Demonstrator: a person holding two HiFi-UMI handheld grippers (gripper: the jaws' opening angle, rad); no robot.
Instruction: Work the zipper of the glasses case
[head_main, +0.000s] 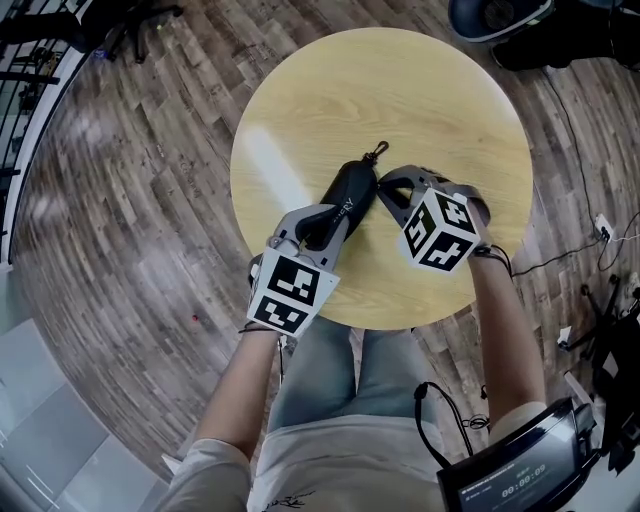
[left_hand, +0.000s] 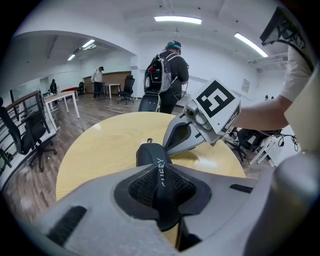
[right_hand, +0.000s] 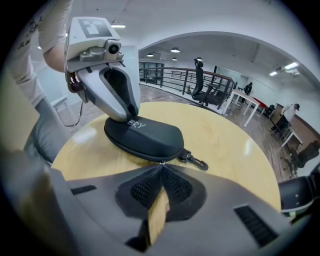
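Round wooden tabletop (head_main: 300, 100), open office behind. My left tongs (left_hand: 160, 192) are clamped on one end of the glasses case (right_hand: 145, 135), which lies mid-tabletop; my right tongs (right_hand: 161, 169) are pinched together, seemingly on the zipper pull (right_hand: 161, 163). Step: pull gripped. Next I'd drag it along the seam and brace the case.

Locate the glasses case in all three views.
Head view: glasses case in the middle of the round table.
Left gripper view: lower centre, clamped in the left tongs.
Right gripper view: centre, beyond the right tongs pinching its zipper pull.
Shared landmark: the round table.
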